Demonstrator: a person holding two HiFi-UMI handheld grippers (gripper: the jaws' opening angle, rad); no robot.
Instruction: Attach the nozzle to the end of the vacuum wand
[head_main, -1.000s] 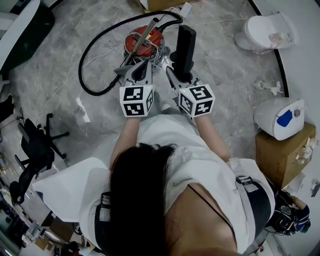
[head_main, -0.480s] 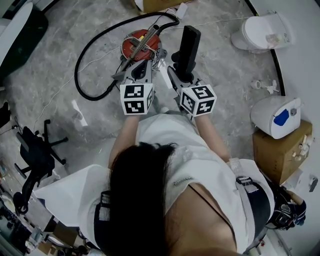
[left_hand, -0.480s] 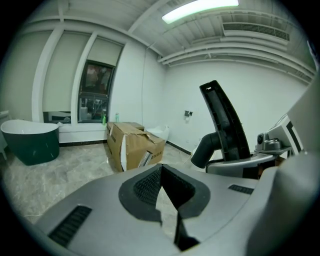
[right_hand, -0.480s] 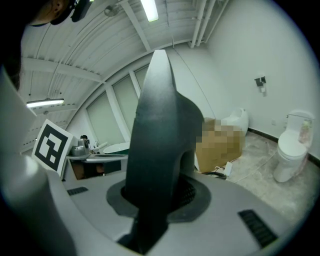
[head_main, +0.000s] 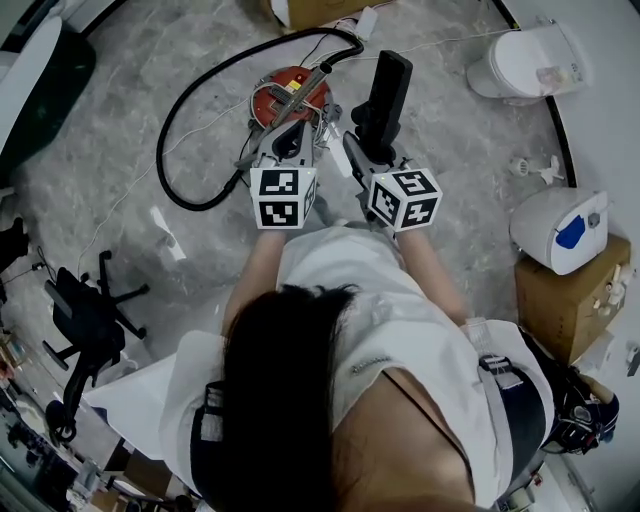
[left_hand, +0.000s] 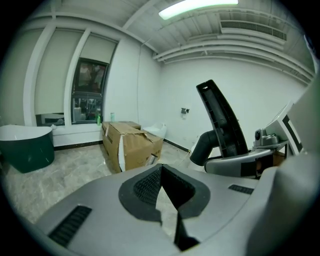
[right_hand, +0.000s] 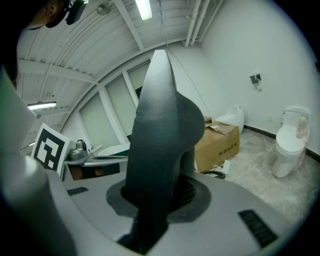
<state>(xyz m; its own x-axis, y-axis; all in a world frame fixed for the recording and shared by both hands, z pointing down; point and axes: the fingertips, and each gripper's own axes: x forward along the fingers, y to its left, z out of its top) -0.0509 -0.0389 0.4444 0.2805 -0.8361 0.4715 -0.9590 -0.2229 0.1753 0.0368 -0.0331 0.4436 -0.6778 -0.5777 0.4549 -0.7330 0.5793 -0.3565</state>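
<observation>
Progress is slight: both grippers edge toward the wand (head_main: 308, 82), right gripper (head_main: 362, 150) clamping the nozzle (head_main: 386, 90), left gripper (head_main: 285, 140) fully closed on nothing, so nothing is joined yet.

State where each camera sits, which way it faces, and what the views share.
Head view: on the person's head, facing steeply down at the floor; shows hair, forearms, left claw, right claw gripping the nozzle.
Left gripper view: on the left claw, looking along its shut jaws towards a cardboard box.
Right gripper view: on the right claw, looking along jaws closed on the nozzle, towards a toilet.
Shared: all three show the nozzle; both gripper views show the cardboard box.
</observation>
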